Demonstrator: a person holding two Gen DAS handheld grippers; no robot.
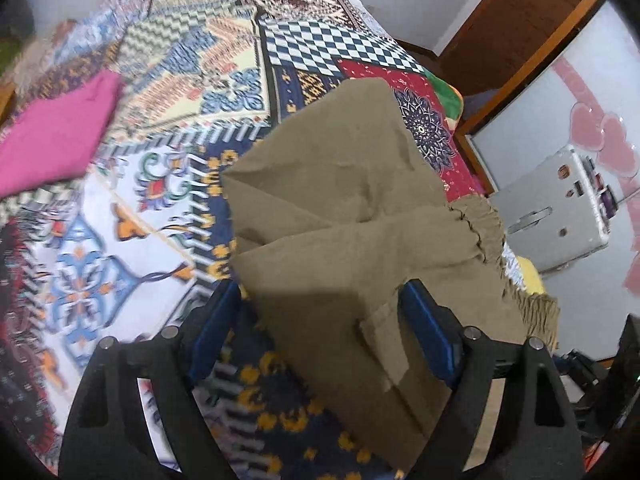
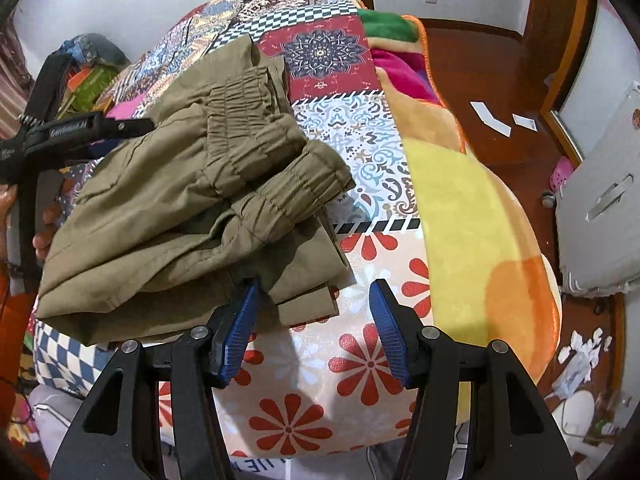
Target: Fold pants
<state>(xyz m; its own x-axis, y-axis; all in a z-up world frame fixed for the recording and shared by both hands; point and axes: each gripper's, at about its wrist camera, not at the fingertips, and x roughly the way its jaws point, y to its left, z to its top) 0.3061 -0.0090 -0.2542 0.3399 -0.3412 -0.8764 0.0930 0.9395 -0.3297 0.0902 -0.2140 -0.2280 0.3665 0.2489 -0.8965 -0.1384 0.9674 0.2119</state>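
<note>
Olive pants [image 1: 352,184] lie folded in a loose stack on the patchwork bedspread [image 1: 120,220]. My left gripper [image 1: 322,292] hangs over the stack's near end with its jaws wide apart. The cloth runs between the blue pads [image 1: 426,320], and the left pad stands clear of it. In the right wrist view the pants [image 2: 180,200] show their gathered elastic waistband on top. My right gripper [image 2: 316,316] is open beside the stack's lower right corner, over flowered bedspread [image 2: 352,360]. Only its left pad [image 2: 240,320] is at the cloth's edge. A black finger of my left gripper [image 2: 120,127] reaches over the stack from the left.
A folded pink garment [image 1: 56,140] lies further up the bed. A yellow and orange fleece blanket [image 2: 472,208] covers the bed's right side. Beyond it lie wooden floor with paper scraps [image 2: 490,120] and a white case [image 2: 600,200]. A person's hand [image 2: 44,236] is at the left edge.
</note>
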